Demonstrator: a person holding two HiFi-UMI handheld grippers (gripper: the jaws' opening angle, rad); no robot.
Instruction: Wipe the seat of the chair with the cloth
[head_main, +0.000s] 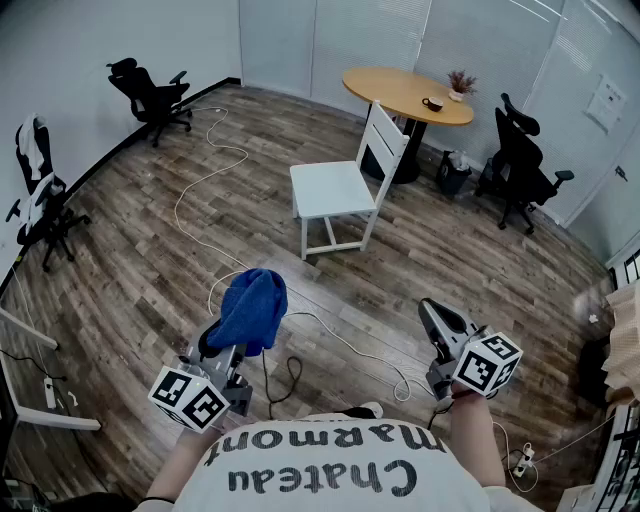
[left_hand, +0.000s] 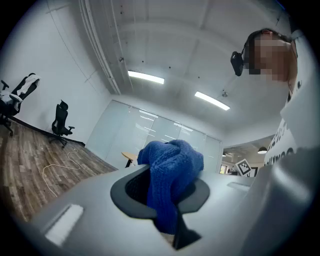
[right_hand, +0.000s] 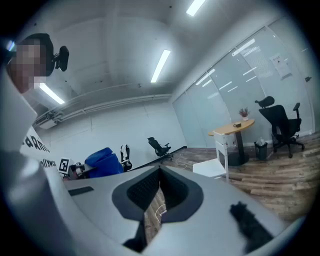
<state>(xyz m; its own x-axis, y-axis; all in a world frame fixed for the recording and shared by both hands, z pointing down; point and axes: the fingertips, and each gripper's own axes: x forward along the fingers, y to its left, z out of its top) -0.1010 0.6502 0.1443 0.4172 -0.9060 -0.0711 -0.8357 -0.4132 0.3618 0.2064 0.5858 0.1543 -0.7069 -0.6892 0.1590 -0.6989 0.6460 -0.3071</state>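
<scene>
A blue knitted cloth (head_main: 252, 308) is bunched up and pinched in my left gripper (head_main: 230, 347), held low at the left over the wooden floor. In the left gripper view the cloth (left_hand: 172, 175) fills the gap between the jaws of that gripper (left_hand: 167, 197) and hangs over them. The white wooden chair (head_main: 338, 188) stands about two steps ahead, seat bare and facing me, its back toward the round table. My right gripper (head_main: 438, 318) is at the right, its jaws together and holding nothing; the right gripper view shows the tips meeting (right_hand: 160, 171) and the chair (right_hand: 212, 167) beyond.
A round wooden table (head_main: 405, 93) with a cup and small plant stands behind the chair. Black office chairs sit at far left (head_main: 150, 95) and far right (head_main: 520, 160). White and black cables (head_main: 330, 335) trail across the floor between me and the chair.
</scene>
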